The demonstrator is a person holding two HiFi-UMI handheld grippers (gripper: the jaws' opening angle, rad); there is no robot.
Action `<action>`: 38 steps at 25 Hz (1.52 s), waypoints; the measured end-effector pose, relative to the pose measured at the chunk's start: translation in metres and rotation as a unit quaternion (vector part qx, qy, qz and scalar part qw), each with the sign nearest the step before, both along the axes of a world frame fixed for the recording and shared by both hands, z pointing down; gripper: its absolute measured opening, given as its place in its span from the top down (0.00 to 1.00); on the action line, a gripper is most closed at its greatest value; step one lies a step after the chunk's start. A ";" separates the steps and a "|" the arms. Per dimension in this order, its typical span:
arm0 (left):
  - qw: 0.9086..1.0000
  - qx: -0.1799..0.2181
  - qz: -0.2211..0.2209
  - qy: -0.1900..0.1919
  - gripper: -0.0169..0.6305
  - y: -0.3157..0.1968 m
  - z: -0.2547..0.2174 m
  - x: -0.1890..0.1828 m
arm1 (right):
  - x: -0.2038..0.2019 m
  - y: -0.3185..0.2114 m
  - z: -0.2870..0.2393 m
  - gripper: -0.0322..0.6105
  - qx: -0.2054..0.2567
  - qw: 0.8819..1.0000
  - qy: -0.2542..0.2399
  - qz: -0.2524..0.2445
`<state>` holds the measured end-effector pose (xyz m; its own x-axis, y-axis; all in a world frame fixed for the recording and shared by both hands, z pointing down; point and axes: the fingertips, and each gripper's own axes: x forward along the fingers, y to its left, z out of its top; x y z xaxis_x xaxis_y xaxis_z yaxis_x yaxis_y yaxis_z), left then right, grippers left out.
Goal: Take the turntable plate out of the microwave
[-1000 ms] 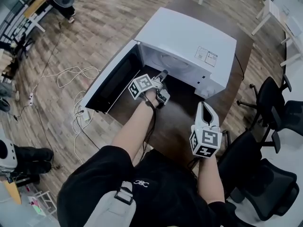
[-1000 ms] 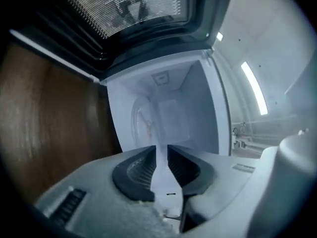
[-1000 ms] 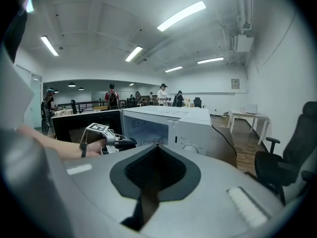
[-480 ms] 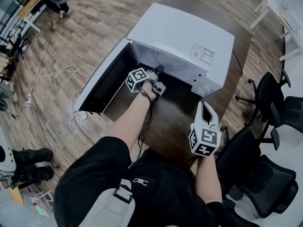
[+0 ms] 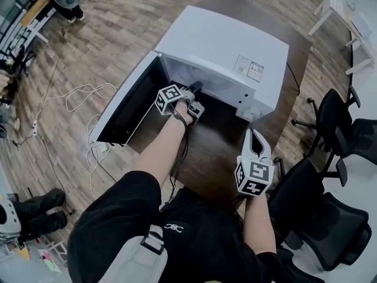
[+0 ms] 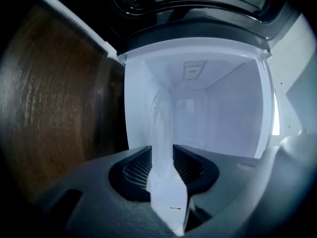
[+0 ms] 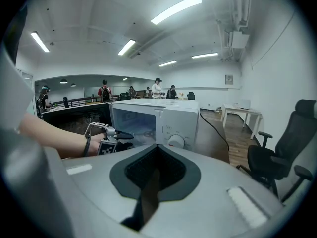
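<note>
Left gripper view: clear glass turntable plate (image 6: 160, 120), edge-on inside microwave (image 6: 228, 108).

The left arm (image 5: 166, 145) reaches forward, its tool (image 5: 196, 89) rolled onto its side with jaws just opened and clamping nothing, while the right tool (image 5: 255, 137) is held nearer the body, jaws together.

Microwave (image 5: 224, 46) stands on table (image 5: 218, 149), door (image 5: 125, 104) swung open at its left; turntable plate (image 6: 159, 118) lies inside it. Chairs (image 5: 337, 125) right of the table; cables (image 5: 82, 92) on floor (image 5: 118, 16) at left.
</note>
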<state>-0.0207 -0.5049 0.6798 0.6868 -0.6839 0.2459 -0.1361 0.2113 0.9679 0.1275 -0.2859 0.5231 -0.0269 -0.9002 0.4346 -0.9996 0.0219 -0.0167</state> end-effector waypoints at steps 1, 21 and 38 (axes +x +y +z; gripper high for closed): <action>1.000 0.002 0.001 -0.002 0.77 -0.002 -0.001 0.001 | 0.000 0.000 0.000 0.94 0.000 1.000 0.000 0.001; 0.999 0.014 0.007 0.050 0.76 -0.016 -0.010 0.009 | 0.020 0.001 0.002 0.94 -0.010 1.000 0.007 0.022; 0.998 0.040 -0.003 0.056 0.76 -0.055 -0.023 0.040 | 0.041 -0.004 0.006 0.94 -0.018 0.999 0.004 0.036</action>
